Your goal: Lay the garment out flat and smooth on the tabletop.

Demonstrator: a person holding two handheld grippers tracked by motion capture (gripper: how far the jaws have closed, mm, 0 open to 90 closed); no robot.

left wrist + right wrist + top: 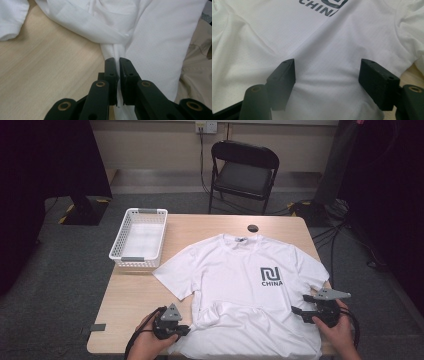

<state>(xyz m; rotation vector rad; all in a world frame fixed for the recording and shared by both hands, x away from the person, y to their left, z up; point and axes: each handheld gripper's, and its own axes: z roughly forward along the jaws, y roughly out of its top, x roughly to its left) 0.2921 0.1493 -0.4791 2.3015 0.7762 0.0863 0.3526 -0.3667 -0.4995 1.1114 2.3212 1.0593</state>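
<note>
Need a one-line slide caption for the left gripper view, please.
Left gripper pinches a gathered fold of the white T-shirt above the wooden table.

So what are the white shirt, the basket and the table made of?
The shirt looks like a thin, matte knit fabric: it bunches into soft folds where the left gripper pinches it. The basket seems glossy white plastic lattice. The table shows pale wood grain, possibly laminate.

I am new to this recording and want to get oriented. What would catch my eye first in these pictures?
A white T-shirt with a dark CHINA logo lies spread front-up across the wooden table. At its near left edge, the left gripper is shut on a bunched fold of the cloth, while the right gripper stands open over the shirt's near right side. A white basket sits at the table's far left.
</note>
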